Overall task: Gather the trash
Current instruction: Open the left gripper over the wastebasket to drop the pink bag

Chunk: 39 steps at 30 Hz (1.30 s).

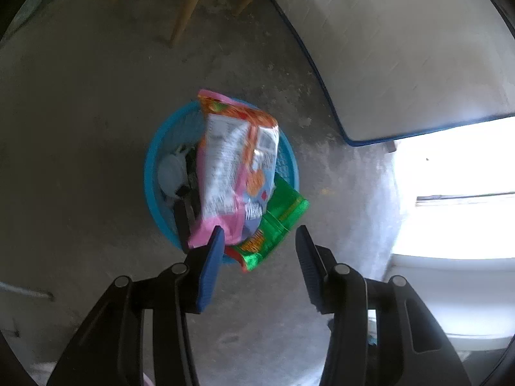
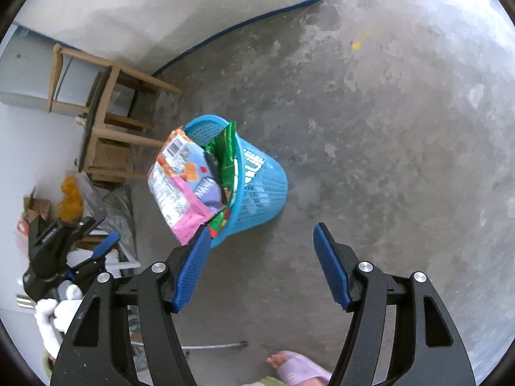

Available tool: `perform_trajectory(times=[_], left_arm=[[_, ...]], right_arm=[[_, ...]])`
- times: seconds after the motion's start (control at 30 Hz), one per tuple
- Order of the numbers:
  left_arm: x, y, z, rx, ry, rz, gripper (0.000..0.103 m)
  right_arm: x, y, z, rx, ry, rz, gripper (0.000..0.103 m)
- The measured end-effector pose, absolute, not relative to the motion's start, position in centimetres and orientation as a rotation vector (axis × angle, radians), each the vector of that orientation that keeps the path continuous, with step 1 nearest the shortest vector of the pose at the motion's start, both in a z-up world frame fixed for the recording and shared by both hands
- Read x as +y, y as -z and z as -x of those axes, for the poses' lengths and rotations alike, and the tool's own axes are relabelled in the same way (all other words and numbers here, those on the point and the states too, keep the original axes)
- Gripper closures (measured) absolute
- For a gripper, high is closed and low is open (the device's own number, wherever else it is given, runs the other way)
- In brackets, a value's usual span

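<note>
The pink-and-orange plastic snack wrapper [image 1: 235,167] is seen dropping onto the blue mesh plastic bin [image 2: 257,186]. Both the left claw [image 1: 259,241] and the right claw [image 2: 262,241] are spread wide, empty. More trash probably must be sought next.

Both grippers are built from black plastic arms joined by round silver rivets, and ribbed blue pads are fitted on the fingers of the left gripper [image 1: 259,241] and the right gripper [image 2: 262,238]. A white glove [image 2: 53,317] is worn, and a foot [image 2: 291,366] is covered by lilac footwear with bare toes exposed.

No legible text anywhere; print and barcode on the pink snack wrapper [image 2: 180,189] blurred.
</note>
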<state>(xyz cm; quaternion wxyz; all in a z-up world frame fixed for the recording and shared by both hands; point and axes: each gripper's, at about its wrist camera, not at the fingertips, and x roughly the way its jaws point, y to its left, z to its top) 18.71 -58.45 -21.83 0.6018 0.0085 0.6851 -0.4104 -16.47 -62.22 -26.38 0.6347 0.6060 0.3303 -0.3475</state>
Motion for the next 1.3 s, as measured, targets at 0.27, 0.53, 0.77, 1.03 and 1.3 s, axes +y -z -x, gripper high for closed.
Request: perform_trajectory(times=[0.27, 0.53, 0.77, 1.03, 1.3], left_arm=[[-54.8, 12.4, -17.9, 1.394, 1.103, -0.097, 0.059], [-38.7, 1.6, -15.5, 1.109, 1.158, -0.210, 0.049], [-22.0, 0.3, -13.5, 1.035, 0.998, -0.085, 0.046], [-11.7, 2.1, -12.3, 1.043, 0.738, 0.011, 0.046], [-10.5, 2.3, -12.1, 1.015, 0.736, 0.066, 0.046]], right_arm=[[-62.8, 22.9, 10.0, 0.786, 0.726, -1.139, 0.040], [-65.2, 26.3, -4.4, 0.940, 0.570, -0.919, 0.062], [-68.1, 37.1, -10.3, 1.207, 0.706, -0.871, 0.078], [-69.1, 41.9, -11.2, 1.297, 0.793, -0.813, 0.078], [-70.1, 39.1, -9.7, 1.212, 0.756, -0.849, 0.056]])
